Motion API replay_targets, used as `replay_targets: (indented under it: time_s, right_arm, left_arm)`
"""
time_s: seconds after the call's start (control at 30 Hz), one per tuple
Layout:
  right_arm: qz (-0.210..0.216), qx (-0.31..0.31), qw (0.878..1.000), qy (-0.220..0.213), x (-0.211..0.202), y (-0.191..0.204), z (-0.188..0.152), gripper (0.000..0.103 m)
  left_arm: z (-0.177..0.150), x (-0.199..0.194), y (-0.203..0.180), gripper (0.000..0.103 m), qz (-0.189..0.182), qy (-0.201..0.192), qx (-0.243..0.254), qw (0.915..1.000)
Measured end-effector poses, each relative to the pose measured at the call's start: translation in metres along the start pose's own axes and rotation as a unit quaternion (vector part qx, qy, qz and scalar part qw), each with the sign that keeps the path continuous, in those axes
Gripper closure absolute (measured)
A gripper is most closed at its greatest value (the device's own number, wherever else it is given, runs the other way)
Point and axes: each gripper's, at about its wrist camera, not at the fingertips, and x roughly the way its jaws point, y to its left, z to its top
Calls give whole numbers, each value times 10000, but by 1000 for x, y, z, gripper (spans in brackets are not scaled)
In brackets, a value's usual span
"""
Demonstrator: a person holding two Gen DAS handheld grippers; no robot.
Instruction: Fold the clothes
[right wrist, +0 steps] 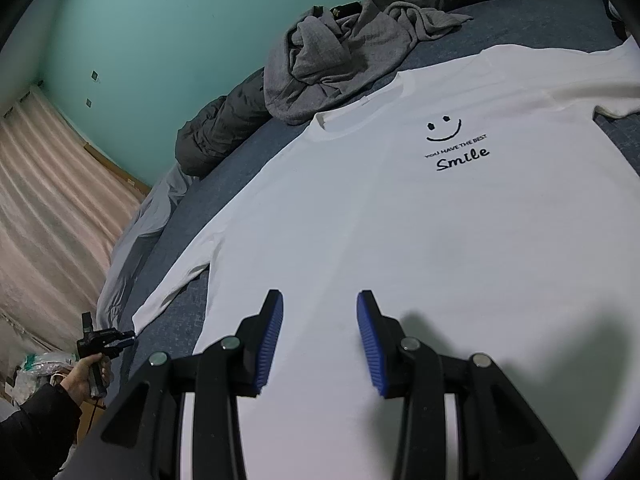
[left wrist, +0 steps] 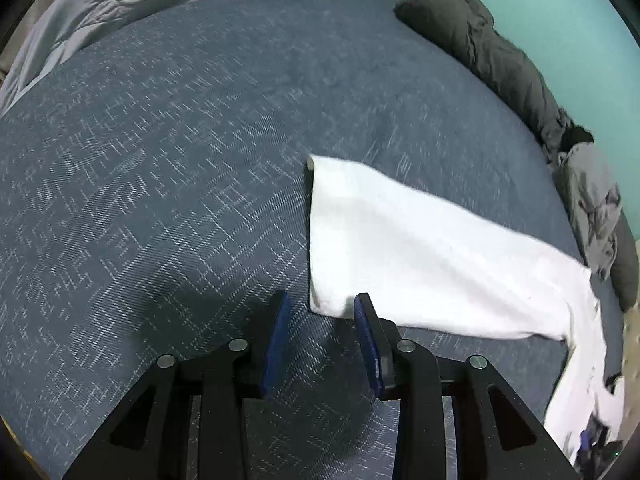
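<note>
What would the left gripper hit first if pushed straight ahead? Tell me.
Probably the cuff end of the white shirt sleeve, just beyond the open left gripper and slightly to its right. Depth is unclear; it could skim past onto the blue bedspread.

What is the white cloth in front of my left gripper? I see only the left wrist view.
Observer: It is one sleeve of a white long-sleeved shirt, which lies spread flat on the bed.
Operator: Is the front side up?
Observer: Yes, a smiley print with the word "Smile" faces up.
Operator: Where is the right gripper?
Observer: The right gripper is open over the shirt's lower body and holds nothing.
</note>
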Motion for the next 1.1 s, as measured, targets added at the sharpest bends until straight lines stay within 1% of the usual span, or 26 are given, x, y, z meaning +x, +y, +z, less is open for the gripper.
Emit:
replay_targets:
  time_s: [0.03,0.1,0.2,0.3,0.5,0.63,0.77,0.87,0.97,1.0,1.03,1.1]
  right_arm:
    - [-1,8,10000,-3,0,0,0,65]
    - [-3,25,10000,-9,0,-1,1,65]
    - [-5,44,10000,-17,-1,-2,2,65]
    - [8,31,10000,-14,-1,-1,2,65]
    - [12,47,10000,-16,-1,-3,3,65]
    - [9,55,10000,2,-1,-3,3,65]
    - [-5,61,10000,26,-2,-4,3,65]
    - [-29,93,9999,48,-7,-4,5,65]
    - [-69,109,9999,74,-20,-6,12,64]
    - [-88,125,9999,79,-26,-7,14,58]
    - [-107,141,9998,84,-31,-9,17,50]
    - [-110,211,9996,138,-47,-15,23,49]
  left_arm:
    - [0,1,1,98,29,26,-40,10000]
    - [1,0,0,99,102,50,10,9999]
    - [6,-11,-2,99,309,-67,145,9994]
    - [14,-22,6,99,397,-177,56,9990]
    - [8,-14,17,99,592,-45,93,9982]
    - [3,-10,15,99,733,-78,195,9971]
    - [-1,-19,16,93,746,-125,138,9970]
    - [-10,-32,19,92,954,-98,68,9954]
    - [-26,-51,17,92,847,-112,74,9963]
    - [-35,-56,13,91,782,-86,173,9967]
    - [-45,-61,8,90,713,-53,289,9970]
    - [-63,-73,-5,84,501,-19,499,9975]
